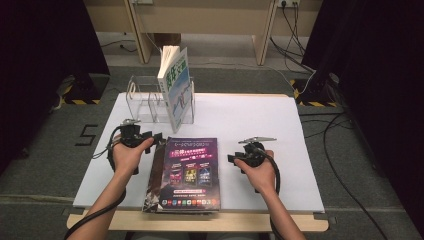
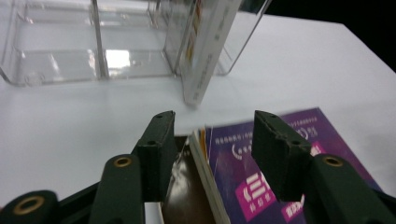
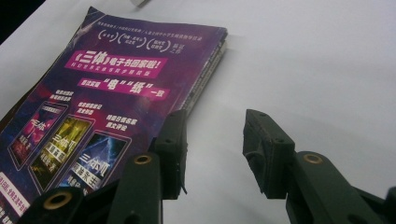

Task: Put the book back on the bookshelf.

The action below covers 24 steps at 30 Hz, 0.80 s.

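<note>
Far left on the white table (image 1: 250, 120), the left gripper (image 1: 152, 137) sits at the top left corner of the stack of magazines (image 1: 187, 172), jaws parted fairly wide and straddling that corner; in the left gripper view the stack's edge runs right between them, but I can't see the pads pressing on it. The magazines lie flat near the front edge, purple cover up. Behind them is a clear acrylic rack (image 1: 150, 100) with one book (image 1: 175, 85) standing upright in it. On the right, the right gripper (image 1: 234, 159) is just beside the stack's right edge, jaws parted wide over bare table.
</note>
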Motion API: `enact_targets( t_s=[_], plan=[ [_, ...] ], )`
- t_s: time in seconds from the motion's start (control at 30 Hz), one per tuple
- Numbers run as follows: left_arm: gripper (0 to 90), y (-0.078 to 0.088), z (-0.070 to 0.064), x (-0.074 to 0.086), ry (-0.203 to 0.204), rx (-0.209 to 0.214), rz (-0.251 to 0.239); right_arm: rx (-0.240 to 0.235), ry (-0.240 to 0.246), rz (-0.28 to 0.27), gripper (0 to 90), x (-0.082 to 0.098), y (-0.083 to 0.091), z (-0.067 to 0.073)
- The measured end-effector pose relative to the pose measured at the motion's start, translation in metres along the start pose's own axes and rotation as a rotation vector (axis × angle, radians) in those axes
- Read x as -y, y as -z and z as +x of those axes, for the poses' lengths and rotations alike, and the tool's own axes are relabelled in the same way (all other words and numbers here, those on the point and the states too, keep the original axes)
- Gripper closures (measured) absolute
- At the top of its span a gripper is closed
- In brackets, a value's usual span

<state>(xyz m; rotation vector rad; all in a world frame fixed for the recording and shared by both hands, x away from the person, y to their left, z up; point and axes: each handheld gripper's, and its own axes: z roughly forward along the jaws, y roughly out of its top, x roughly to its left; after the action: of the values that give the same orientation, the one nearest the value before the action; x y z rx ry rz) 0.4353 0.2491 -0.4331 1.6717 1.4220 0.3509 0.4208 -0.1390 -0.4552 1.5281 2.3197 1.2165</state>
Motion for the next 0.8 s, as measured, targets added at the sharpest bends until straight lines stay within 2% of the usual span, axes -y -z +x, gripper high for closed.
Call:
enact_targets(
  t_s=[0.03, 0.1, 0.3, 0.47, 0.57, 0.8],
  plan=[
    [51.9, -0.001, 0.0, 0.008, 0.012, 0.018, 0.019, -0.004, 0.008, 0.008, 60.2, -0.002, -0.006, 0.003],
    [52.7, -0.001, -0.001, 0.012, 0.012, 0.027, 0.029, -0.006, 0.014, 0.013, 60.2, -0.003, -0.009, 0.004],
    [53.4, -0.005, -0.004, 0.029, -0.006, 0.057, 0.071, -0.004, 0.0, 0.051, 60.3, -0.009, -0.025, 0.011],
    [54.7, -0.006, -0.005, 0.035, -0.001, 0.066, 0.09, 0.002, 0.005, 0.064, 60.3, -0.015, -0.032, 0.014],
    [58.6, -0.008, -0.006, 0.039, 0.001, 0.074, 0.106, 0.006, 0.016, 0.077, 60.3, -0.02, -0.038, 0.015],
    [61.8, -0.011, -0.009, 0.043, 0.006, 0.071, 0.131, 0.008, 0.013, 0.091, 61.0, -0.025, -0.047, 0.014]
  ],
)
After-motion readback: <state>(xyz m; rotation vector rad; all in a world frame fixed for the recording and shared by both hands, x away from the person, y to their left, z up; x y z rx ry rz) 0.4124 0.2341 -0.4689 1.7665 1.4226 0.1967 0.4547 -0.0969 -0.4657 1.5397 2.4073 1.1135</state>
